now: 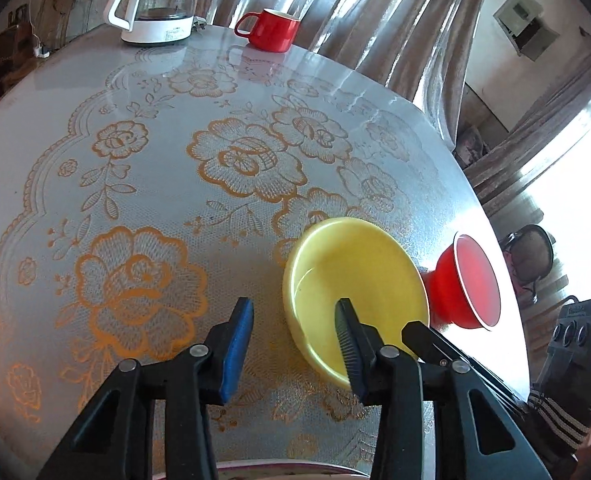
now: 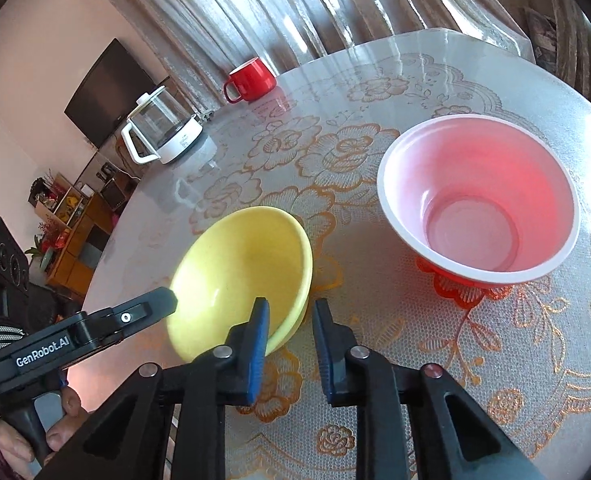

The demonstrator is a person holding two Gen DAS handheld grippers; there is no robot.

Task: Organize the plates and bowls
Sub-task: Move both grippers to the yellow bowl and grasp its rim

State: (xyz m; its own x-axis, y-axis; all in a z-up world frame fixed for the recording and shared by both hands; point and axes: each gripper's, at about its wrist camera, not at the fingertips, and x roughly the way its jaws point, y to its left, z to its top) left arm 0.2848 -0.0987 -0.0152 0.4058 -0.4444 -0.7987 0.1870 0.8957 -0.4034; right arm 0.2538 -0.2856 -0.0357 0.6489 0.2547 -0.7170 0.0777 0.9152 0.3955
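Glossy floral tabletop (image 2: 435,92) looked slick, so my right hand-held gripper (image 2: 289,330), jaws narrowly apart astride the yellow bowl (image 2: 231,272) rim, risked tipping it toward the red bowl (image 2: 479,200).

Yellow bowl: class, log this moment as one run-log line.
left tool: open, straddling yellow bowl rim | right tool: open, straddling rim | red bowl: untouched

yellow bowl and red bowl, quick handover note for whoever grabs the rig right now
Left gripper: open, straddling the yellow bowl's near rim, one finger inside, not clamped.
Right gripper: open, also straddling the yellow bowl's rim, holding nothing.
Red bowl: upright on the table, apart from the yellow bowl, empty.
Red mug and kettle stand at the far edge.
Done: nothing stacked yet.
Left: probably grip one bowl and nest it with the other.
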